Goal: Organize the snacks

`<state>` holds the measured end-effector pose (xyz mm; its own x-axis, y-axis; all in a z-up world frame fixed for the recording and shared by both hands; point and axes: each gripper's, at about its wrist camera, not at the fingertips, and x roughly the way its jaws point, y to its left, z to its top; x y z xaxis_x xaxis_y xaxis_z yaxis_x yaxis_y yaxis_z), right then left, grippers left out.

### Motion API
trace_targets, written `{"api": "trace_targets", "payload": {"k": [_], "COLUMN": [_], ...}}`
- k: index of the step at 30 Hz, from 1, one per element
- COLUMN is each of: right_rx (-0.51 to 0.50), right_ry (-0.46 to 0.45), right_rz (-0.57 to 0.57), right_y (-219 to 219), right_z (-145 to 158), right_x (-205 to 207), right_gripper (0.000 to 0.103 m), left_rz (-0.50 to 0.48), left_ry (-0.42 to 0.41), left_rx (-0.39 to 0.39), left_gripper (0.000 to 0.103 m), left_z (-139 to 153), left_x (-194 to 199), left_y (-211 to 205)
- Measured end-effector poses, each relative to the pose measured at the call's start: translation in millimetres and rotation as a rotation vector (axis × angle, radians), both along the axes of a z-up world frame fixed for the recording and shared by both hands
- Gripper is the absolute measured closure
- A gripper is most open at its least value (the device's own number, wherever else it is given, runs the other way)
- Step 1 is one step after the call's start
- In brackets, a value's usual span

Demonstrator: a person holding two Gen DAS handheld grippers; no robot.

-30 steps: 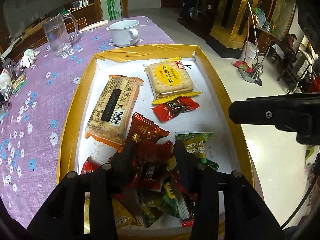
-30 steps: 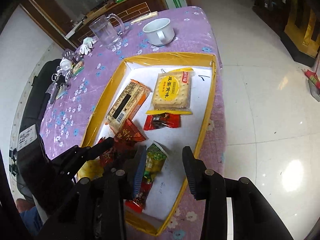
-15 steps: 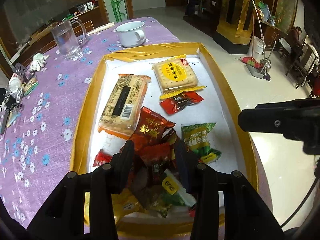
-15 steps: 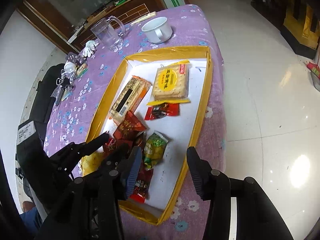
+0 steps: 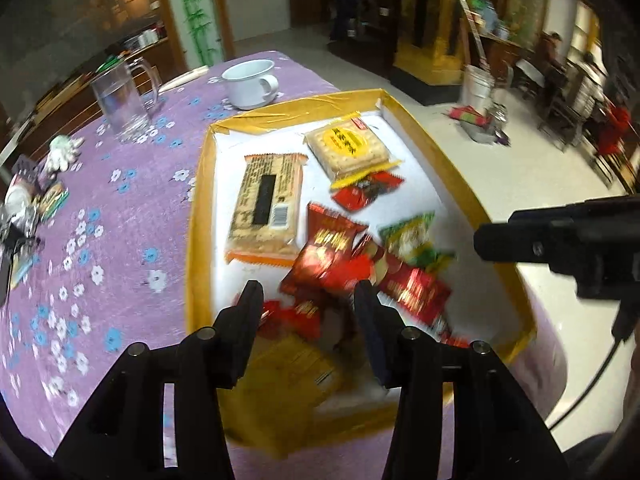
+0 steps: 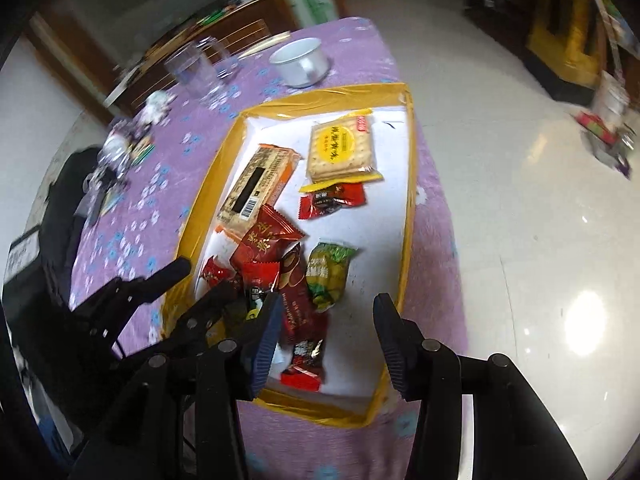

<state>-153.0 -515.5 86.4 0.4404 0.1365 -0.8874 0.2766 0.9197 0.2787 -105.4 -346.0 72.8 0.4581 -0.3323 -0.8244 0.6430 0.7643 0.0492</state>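
The tray [image 5: 452,184] sits on the purple cloth [image 5: 120,240]. A pile of snacks [image 6: 280,280] lies at the near end of the tray. The left gripper [image 5: 308,300] is released and holds nothing, just above the pile. The right gripper [image 6: 326,320] is released too, over the tray's near end. A cracker pack [image 6: 342,148] lies at the far end of the tray.

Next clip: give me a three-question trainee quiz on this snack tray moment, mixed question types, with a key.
1. True or false: the left tongs are shut on a snack.
2. Which packet lies nearest the white mug? A) green packet B) yellow cracker pack C) small red packet
3. Fill in: the snacks lie in a tray with a ____ rim.

Key: 1 false, both the left and the right tongs are open and empty; 2 B; 3 yellow.
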Motion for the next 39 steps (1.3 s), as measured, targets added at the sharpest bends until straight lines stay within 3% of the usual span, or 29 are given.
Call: {"api": "trace_targets", "payload": {"k": [6, 14, 18, 23, 26, 28, 32, 34, 35, 37, 39], "right_rx": [-0.020, -0.156, -0.166, -0.138, -0.245, -0.276, -0.197, -0.152, -0.111, -0.070, -0.122], "right_ry": [0.028, 0.106, 0.098, 0.102, 0.116, 0.066, -0.187, -0.279, -0.315, -0.290, -0.229], "right_rz": [-0.150, -0.178, -0.175, -0.204, -0.235, -0.204, -0.139, -0.138, -0.130, -0.132, -0.156], "right_y": [47, 95, 99, 85, 80, 80, 80, 78, 76, 71, 69], "right_z": [-5, -7, -6, -10, -9, -6, 9, 6, 2, -8, -15], "right_x": [-21, -56, -64, -63, -66, -70, -98, -112, -119, -127, -131], "right_gripper": [0.054, 0.051, 0.040, 0.038, 0.038, 0.038, 0.037, 0.019, 0.016, 0.018, 0.018], "left_rz": [-0.066, -0.123, -0.160, -0.161, -0.167, -0.160, -0.174, -0.171, -0.165, -0.160, -0.147], "left_ry": [0.046, 0.086, 0.062, 0.030, 0.039, 0.023, -0.024, -0.017, -0.003, 0.005, -0.011], "left_rx": [-0.073, -0.140, -0.136, -0.067, -0.068, -0.048, 0.019, 0.058, 0.080, 0.124, 0.152], "left_gripper": [0.048, 0.047, 0.045, 0.039, 0.039, 0.038, 0.036, 0.036, 0.036, 0.036, 0.036], "left_z": [0, 2, 5, 12, 17, 22, 30, 33, 33, 33, 37], "left_x": [4, -5, -13, -20, -23, -28, -43, -51, -54, -57, -59], "left_y": [46, 68, 69, 64, 63, 61, 56, 54, 54, 54, 55]}}
